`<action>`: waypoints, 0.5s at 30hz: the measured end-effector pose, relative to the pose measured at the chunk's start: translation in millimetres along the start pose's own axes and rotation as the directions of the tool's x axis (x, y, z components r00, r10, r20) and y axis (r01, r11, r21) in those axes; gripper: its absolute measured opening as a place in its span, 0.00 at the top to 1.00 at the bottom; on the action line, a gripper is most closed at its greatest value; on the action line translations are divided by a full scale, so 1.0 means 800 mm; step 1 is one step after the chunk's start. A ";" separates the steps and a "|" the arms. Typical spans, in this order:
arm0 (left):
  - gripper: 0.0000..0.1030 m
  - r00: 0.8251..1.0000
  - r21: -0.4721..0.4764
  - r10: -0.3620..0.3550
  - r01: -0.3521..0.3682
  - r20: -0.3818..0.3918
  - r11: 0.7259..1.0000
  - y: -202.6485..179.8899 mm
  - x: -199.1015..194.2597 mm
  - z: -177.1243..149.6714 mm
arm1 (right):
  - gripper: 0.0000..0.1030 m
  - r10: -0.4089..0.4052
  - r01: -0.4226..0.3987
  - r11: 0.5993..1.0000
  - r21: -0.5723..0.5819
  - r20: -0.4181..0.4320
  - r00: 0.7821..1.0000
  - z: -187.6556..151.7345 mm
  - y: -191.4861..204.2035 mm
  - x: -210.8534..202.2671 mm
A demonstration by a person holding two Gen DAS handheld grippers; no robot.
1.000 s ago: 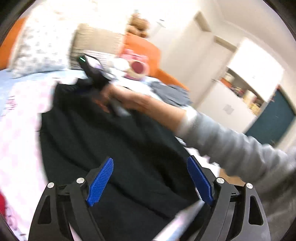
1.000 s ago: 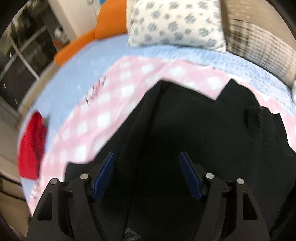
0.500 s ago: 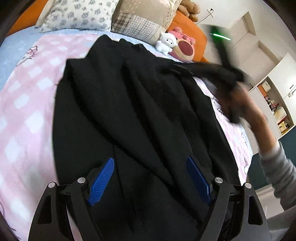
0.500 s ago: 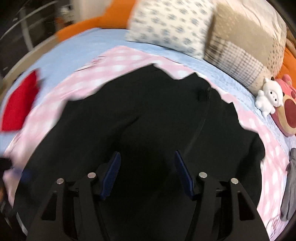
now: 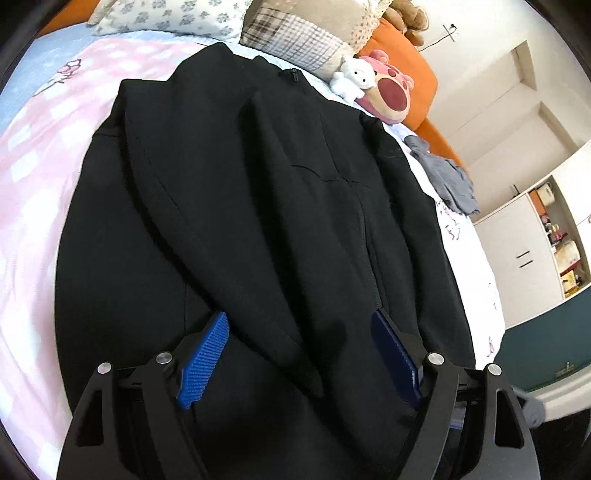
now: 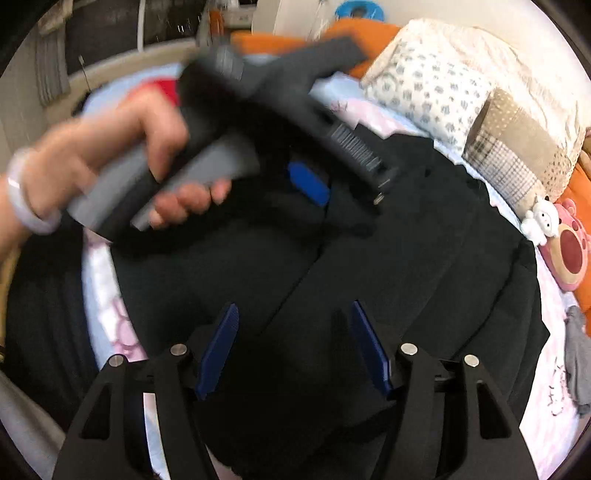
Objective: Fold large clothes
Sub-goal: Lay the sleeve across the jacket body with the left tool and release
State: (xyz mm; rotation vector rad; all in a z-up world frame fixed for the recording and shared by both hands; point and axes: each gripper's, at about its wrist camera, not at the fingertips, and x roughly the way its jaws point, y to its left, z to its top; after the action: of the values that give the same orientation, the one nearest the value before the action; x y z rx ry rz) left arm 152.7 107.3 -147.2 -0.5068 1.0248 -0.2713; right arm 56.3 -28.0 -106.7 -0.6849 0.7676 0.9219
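A large black zip jacket [image 5: 258, 192] lies spread on the pink checked bed cover, one sleeve folded diagonally across its front. My left gripper [image 5: 299, 350] is open just above the jacket's lower part, holding nothing. It also shows in the right wrist view [image 6: 310, 184], held in a hand over the jacket's left side. My right gripper [image 6: 293, 343] is open and empty above the jacket [image 6: 406, 277] near its hem.
Pillows [image 5: 303, 33] and plush toys [image 5: 384, 88] line the head of the bed. A grey garment [image 5: 447, 177] lies at the right edge. A red cloth [image 6: 162, 88] lies far left. White cupboards [image 5: 535, 236] stand beyond the bed.
The right gripper has swung back from the jacket's far side to its near hem. The left gripper has come lower over the jacket. The sleeve now lies across the front.
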 end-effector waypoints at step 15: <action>0.21 0.999 -0.080 -0.019 0.021 0.030 0.997 0.032 -0.029 -0.012 | 0.93 0.478 -0.536 0.742 0.402 0.243 0.844 0.017 -0.125 -0.033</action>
State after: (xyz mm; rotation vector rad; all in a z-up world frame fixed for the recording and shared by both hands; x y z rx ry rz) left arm 132.3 136.9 -147.5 -0.5927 1.0057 -0.2408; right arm 137.9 -72.5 -59.2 0.0199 1.0422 1.2095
